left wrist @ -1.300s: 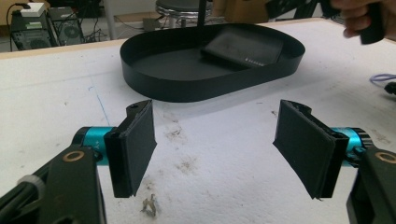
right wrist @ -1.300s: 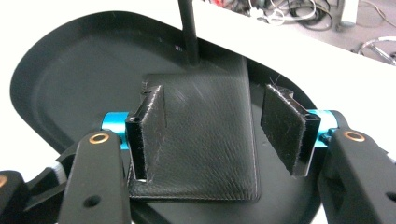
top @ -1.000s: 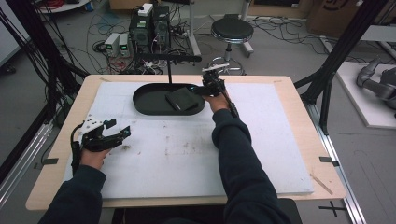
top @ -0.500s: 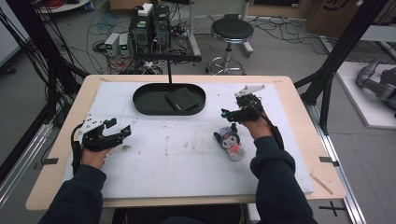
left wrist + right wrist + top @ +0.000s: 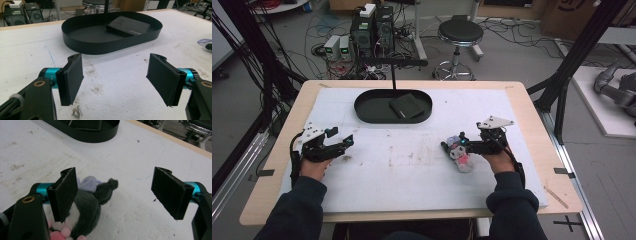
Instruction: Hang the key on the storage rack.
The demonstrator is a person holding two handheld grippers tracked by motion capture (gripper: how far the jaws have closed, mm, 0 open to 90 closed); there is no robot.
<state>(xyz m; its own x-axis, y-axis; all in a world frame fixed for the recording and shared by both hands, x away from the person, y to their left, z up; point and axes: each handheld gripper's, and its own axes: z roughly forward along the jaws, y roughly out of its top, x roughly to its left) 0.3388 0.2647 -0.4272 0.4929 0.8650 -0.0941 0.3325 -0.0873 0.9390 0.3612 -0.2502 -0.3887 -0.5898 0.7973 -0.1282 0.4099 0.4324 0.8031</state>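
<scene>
A small plush toy [image 5: 462, 160], grey, white and pink with a lilac ear, lies on the white mat at the front right. My right gripper [image 5: 453, 143] is low over it and points left. Its jaws have just been opening and now stand wide open [image 5: 115, 195]. The plush toy [image 5: 87, 205] lies against the inner side of the left jaw, and the right jaw is well clear of it. My left gripper [image 5: 339, 138] rests at the front left, open [image 5: 115, 80] over bare mat. It faces the black oval tray [image 5: 100, 45].
The black oval tray [image 5: 372, 116] sits at the back middle of the mat, with a flat black case [image 5: 407, 106] in it. A thin black post [image 5: 393, 75] stands behind the tray. Beyond the table's far edge are a stool [image 5: 460, 35] and computers [image 5: 372, 25].
My right hand has drawn back from the tray to the front right and come down beside the plush toy. The left hand has stayed put.
</scene>
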